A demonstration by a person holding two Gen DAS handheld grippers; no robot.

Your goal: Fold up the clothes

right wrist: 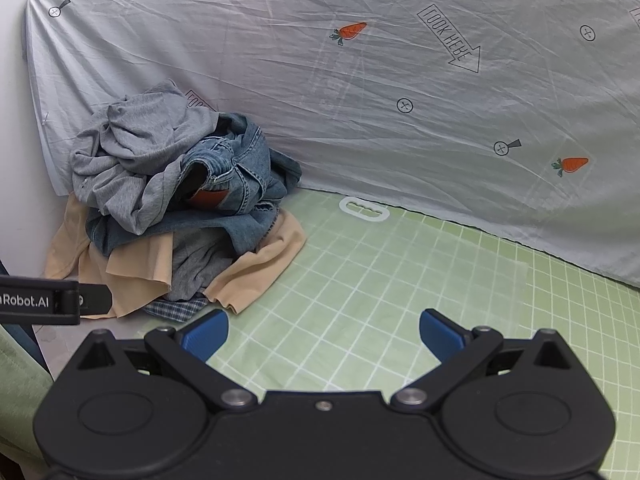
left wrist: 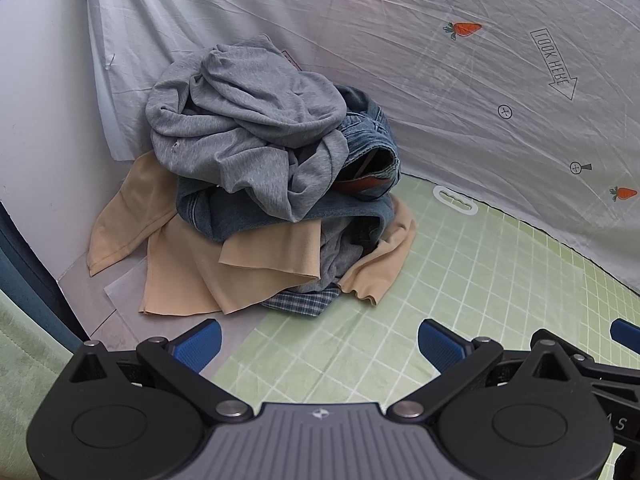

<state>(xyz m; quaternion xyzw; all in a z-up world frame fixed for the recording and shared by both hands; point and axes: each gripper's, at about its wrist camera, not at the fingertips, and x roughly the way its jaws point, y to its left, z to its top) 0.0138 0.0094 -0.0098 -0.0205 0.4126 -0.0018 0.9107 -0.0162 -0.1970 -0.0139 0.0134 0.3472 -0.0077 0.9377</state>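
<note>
A heap of unfolded clothes sits at the left end of a green grid mat. On top lies a grey sweatshirt, over blue jeans, a beige garment and a blue plaid piece at the bottom. My left gripper is open and empty, just in front of the heap. My right gripper is open and empty over the mat, right of the heap. The right gripper's blue fingertip shows at the left view's right edge.
A wrinkled white sheet printed with carrots and a "LOOK HERE" arrow hangs behind the mat. A white wall stands at the left. A white handle cut-out marks the mat's far edge. Green cloth lies lower left.
</note>
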